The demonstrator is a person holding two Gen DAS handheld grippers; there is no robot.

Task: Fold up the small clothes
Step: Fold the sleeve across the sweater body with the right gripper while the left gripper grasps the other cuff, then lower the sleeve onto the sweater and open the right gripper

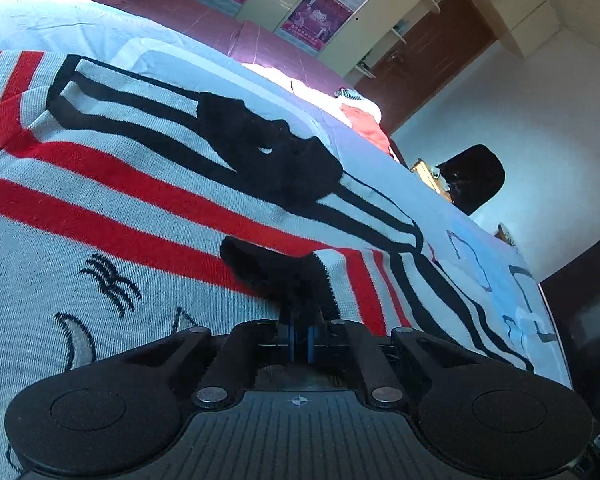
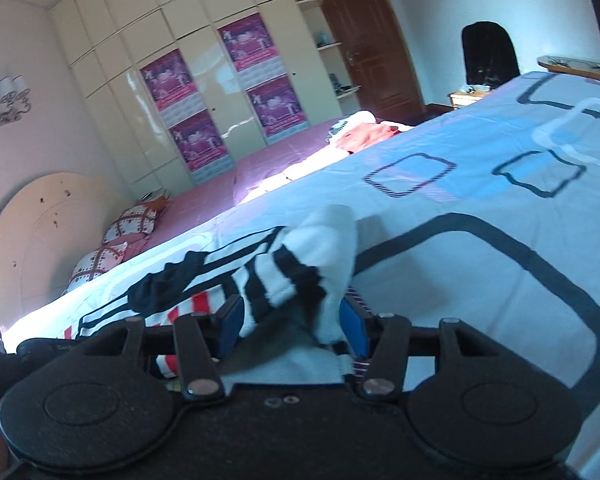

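Note:
A small knitted sweater (image 1: pixel 100 208), white with red and black stripes and black cuffs, lies spread on the bed. My left gripper (image 1: pixel 300 320) is shut on a black cuff edge (image 1: pixel 276 272) of the sweater, lifted slightly off the fabric. In the right wrist view the sweater's black-striped part (image 2: pixel 284 276) is bunched between my right gripper's (image 2: pixel 292 328) blue pads (image 2: pixel 352 324), which stand apart around the thick fold. The sweater's black cuff (image 2: pixel 168 284) lies beyond.
The bed has a light blue sheet with dark rounded squares (image 2: pixel 480 208). A red garment pile (image 2: pixel 364 134) lies at the far edge. Pillows (image 2: pixel 128 220) and headboard at left; wardrobe with purple posters (image 2: pixel 204 92), a door and black chair (image 2: pixel 488 52) behind.

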